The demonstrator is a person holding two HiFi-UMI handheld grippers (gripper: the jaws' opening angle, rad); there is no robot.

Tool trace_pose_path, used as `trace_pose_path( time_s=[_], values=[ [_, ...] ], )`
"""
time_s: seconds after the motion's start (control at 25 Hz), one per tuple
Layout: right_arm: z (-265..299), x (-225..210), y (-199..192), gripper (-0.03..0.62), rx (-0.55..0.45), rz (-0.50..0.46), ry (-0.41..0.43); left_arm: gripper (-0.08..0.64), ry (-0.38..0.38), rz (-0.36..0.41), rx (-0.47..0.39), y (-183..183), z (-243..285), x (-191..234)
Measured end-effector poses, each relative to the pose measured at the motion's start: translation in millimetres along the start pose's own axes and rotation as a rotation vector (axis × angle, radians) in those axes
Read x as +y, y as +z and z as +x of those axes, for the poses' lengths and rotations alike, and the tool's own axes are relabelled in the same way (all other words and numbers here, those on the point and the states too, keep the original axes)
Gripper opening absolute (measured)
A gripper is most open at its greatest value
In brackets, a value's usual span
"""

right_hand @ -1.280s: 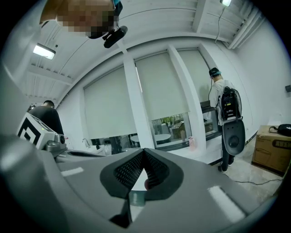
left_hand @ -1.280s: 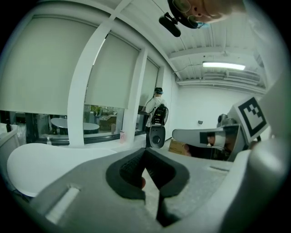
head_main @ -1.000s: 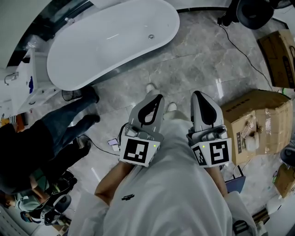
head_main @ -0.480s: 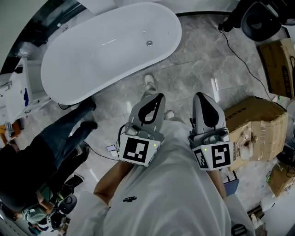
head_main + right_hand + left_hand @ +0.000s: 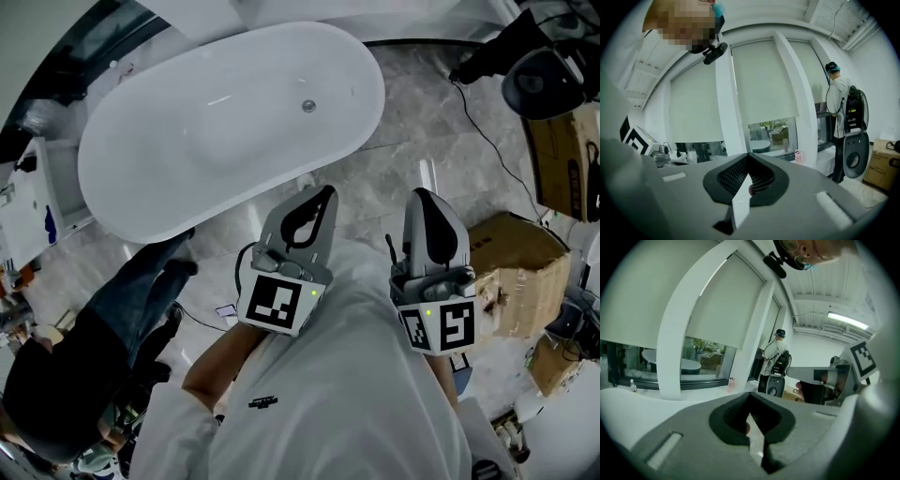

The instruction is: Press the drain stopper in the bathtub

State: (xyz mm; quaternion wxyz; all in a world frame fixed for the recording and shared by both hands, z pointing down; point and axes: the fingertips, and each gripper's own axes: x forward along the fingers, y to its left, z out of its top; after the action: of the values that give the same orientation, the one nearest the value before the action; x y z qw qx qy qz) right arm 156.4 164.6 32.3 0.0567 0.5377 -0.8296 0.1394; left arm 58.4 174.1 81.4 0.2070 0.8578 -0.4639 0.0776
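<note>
Both the left gripper (image 5: 317,208) and the right gripper (image 5: 428,208) are found clenched on nothing, jaws together. They are held side by side close to the torso, tips pointed forward. The drain stopper (image 5: 308,106) is noted on the floor of the bathtub (image 5: 216,141), well ahead of the left gripper. One closed tip should be lowered squarely onto the stopper's centre and pressed straight down.

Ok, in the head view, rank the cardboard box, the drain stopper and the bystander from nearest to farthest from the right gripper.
1. cardboard box, just right of the right gripper.
2. drain stopper, ahead-left, in the bathtub.
3. bystander, far left.
</note>
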Motion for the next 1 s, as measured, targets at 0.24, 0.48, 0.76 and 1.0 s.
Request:
trace_pose_path(
  time_s=[0.24,0.48,0.76,1.0],
  values=[
    [55,-1,13,0.006,0.007,-0.001,0.002,0.003,0.006,-0.024,0.006,18,33,46],
    [108,-20,19,0.006,0.05,-0.011,0.105,0.003,0.077,-0.073,0.008,31,72,67],
    [183,-62,29,0.006,0.101,-0.079,0.352,0.003,0.265,-0.12,0.03,38,136,91],
    [248,-94,15,0.006,0.207,-0.113,0.535,0.003,0.448,-0.201,0.081,29,176,111]
  ],
)
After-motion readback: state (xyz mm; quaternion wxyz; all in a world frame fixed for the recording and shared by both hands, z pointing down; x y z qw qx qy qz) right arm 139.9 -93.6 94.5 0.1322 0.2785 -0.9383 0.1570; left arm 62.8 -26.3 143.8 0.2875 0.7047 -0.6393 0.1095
